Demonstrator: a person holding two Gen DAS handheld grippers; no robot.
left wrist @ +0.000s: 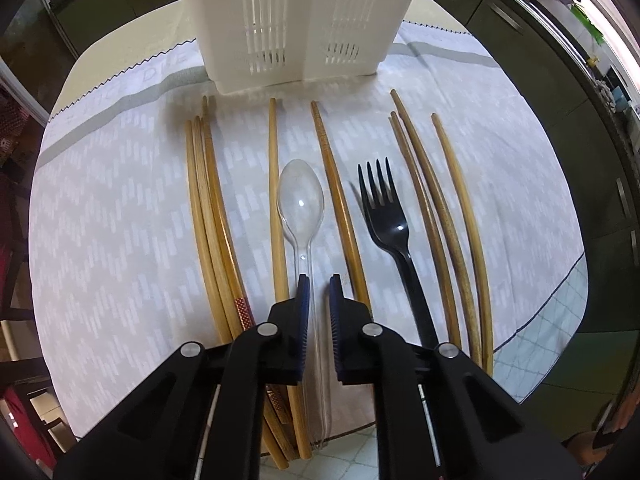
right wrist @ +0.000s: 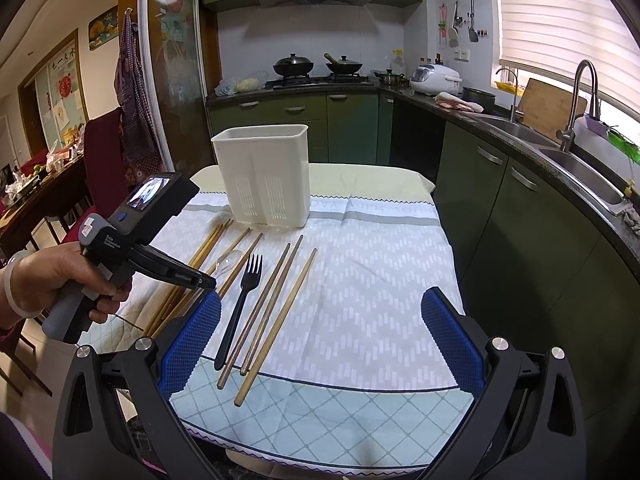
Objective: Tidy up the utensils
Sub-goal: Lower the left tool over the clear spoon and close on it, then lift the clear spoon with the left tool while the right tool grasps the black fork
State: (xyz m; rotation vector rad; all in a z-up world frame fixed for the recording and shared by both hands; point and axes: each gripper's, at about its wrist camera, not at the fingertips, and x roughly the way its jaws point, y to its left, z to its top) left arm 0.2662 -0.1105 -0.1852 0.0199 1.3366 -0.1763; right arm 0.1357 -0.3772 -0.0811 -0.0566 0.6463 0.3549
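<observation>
A white slotted utensil holder (left wrist: 296, 24) stands at the far side of the cloth; it also shows in the right wrist view (right wrist: 266, 174). A clear plastic spoon (left wrist: 301, 200), a black plastic fork (left wrist: 390, 224) and several wooden chopsticks (left wrist: 212, 216) lie in rows on the cloth. My left gripper (left wrist: 319, 280) is low over the spoon's handle, its jaws narrowly apart on either side of it, not touching. It also shows in the right wrist view (right wrist: 208, 282). My right gripper (right wrist: 320, 308) is wide open and empty, above the near part of the table. The fork (right wrist: 240, 304) lies left of it.
A patterned cloth (right wrist: 372, 280) covers the small table. Green cabinets (right wrist: 500, 208), a sink (right wrist: 576, 168) and a counter run along the right. A stove with pans (right wrist: 316, 68) is at the back. Chairs (right wrist: 100, 152) and a dining table stand at the left.
</observation>
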